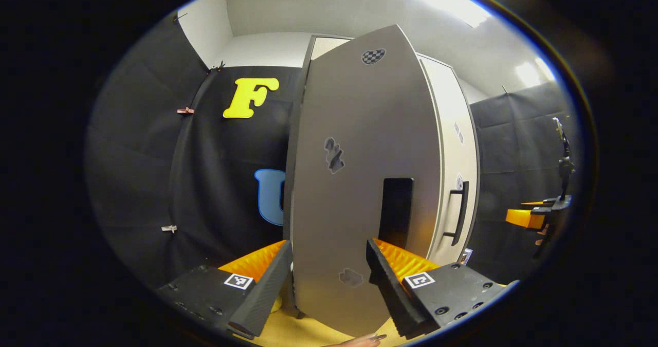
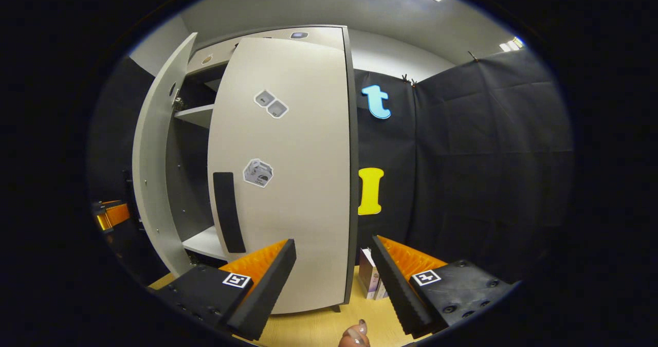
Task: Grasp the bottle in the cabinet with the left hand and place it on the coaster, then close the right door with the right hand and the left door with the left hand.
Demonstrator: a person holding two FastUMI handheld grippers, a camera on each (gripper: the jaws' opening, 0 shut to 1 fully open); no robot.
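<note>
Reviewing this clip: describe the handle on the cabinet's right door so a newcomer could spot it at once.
Start at the tall pale cabinet against the black cloth wall. Its right door is nearly shut, with stickers on its face. The handle is the dark vertical bar near that door's left edge, below the stickers and darker than they are.

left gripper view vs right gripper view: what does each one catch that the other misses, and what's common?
Left gripper view: the left door's outer face close up, standing between the open fingers of the left gripper, and the right door's bar handle.

Right gripper view: the cabinet interior with its shelves, the right door closed or nearly so, small boxes on the tabletop beside the cabinet, and the open right gripper.

Shared: both doors, the left one ajar, the wooden tabletop, and the other gripper far off at the edge.
</note>
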